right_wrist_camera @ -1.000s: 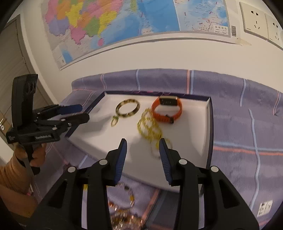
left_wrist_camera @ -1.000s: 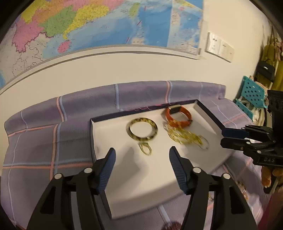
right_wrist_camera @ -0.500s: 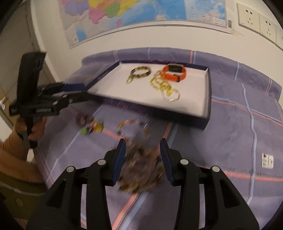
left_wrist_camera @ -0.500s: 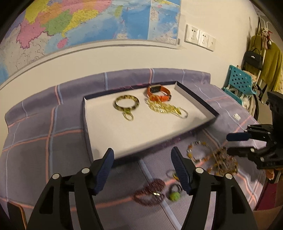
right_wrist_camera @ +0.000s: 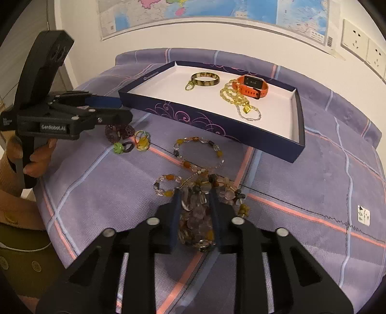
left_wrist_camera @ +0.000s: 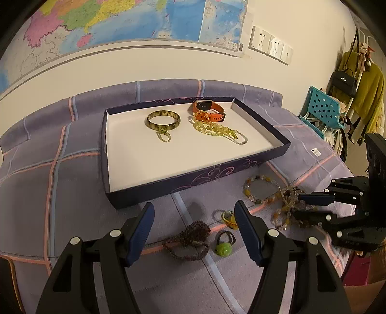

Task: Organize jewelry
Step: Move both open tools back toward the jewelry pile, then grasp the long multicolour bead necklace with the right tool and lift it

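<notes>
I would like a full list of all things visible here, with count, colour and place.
tray: 1, dark blue, white inside, on cloth
bangle: 1, olive-brown, in tray
watch: 1, orange, in tray
chain: 1, yellow, in tray
bead necklace: 1, amber and clear, on cloth before tray
dark bracelet: 1, maroon, on cloth
green ring: 1, on cloth
yellow ring: 1, on cloth
cloth: 1, purple plaid
map: 1, on wall
sockets: 3, white, on wall
left gripper: open
right gripper: closing around bead necklace
</notes>
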`<state>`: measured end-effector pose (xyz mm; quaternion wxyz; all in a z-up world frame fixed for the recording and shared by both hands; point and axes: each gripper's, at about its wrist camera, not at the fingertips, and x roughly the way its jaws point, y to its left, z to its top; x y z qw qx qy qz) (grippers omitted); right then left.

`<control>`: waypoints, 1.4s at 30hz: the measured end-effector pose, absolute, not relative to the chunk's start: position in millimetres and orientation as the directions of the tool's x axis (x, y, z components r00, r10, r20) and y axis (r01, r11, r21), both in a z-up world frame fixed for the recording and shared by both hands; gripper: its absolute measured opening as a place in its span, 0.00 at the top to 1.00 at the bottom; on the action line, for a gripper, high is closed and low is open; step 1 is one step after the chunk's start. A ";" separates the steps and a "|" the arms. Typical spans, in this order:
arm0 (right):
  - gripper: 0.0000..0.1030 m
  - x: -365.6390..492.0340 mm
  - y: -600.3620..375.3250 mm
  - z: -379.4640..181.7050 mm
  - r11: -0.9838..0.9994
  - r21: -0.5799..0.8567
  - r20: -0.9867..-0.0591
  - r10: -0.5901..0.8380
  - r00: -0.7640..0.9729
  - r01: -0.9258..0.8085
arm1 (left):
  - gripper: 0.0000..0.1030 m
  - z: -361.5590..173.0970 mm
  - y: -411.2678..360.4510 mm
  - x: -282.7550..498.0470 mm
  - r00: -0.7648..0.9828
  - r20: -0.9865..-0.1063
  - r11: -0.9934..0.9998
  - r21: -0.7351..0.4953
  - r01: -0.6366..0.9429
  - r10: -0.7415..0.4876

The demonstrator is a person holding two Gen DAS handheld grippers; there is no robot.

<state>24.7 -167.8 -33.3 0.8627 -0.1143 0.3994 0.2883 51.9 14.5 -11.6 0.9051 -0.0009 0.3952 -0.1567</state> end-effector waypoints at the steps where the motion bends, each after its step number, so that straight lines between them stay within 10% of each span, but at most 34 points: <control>1: 0.82 25.1 -169.7 -32.4 0.811 0.042 -0.753 0.409 0.515 -0.583 | 0.36 -12.0 15.3 51.5 0.638 -0.715 0.951 -0.128 0.282 -0.286; 42: 0.83 26.8 -215.7 87.2 0.739 0.337 -0.409 0.673 0.616 -0.584 | 0.36 -5.6 14.8 18.7 0.638 -0.687 0.918 -0.109 0.380 -0.346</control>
